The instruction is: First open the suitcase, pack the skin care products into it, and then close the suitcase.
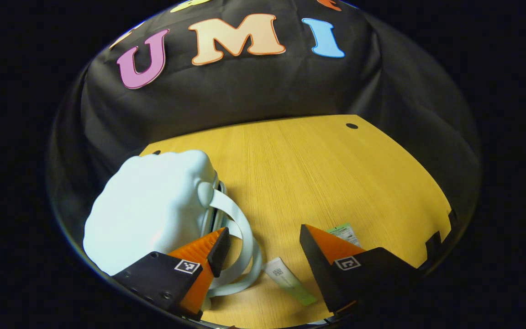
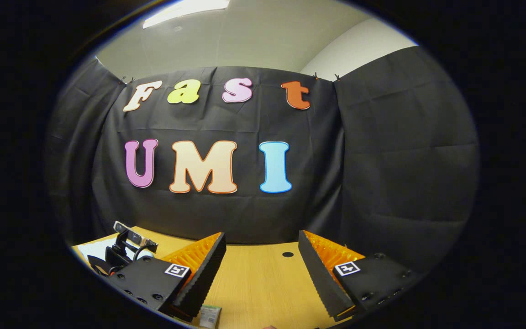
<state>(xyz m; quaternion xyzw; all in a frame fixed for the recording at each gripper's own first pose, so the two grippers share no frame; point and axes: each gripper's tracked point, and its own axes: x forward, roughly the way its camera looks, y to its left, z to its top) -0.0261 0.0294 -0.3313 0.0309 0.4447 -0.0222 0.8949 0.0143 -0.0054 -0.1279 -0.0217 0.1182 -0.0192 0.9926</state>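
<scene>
the left tongs (image 1: 263, 256) stand wide open, angled downward toward the bench (image 1: 318, 173). the right tongs (image 2: 260, 269) also stand wide open, held about level above the bench, with the left tongs showing beyond their left finger.

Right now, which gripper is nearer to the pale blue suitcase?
Left. The left gripper hangs open right beside the suitcase, one finger at its strap handle. The right gripper is open, raised above the table and pointed at the booth wall, farther off.

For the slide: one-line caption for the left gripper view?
Open left gripper above wooden table, closed pale suitcase at left, skincare tube between its jaws.
</scene>
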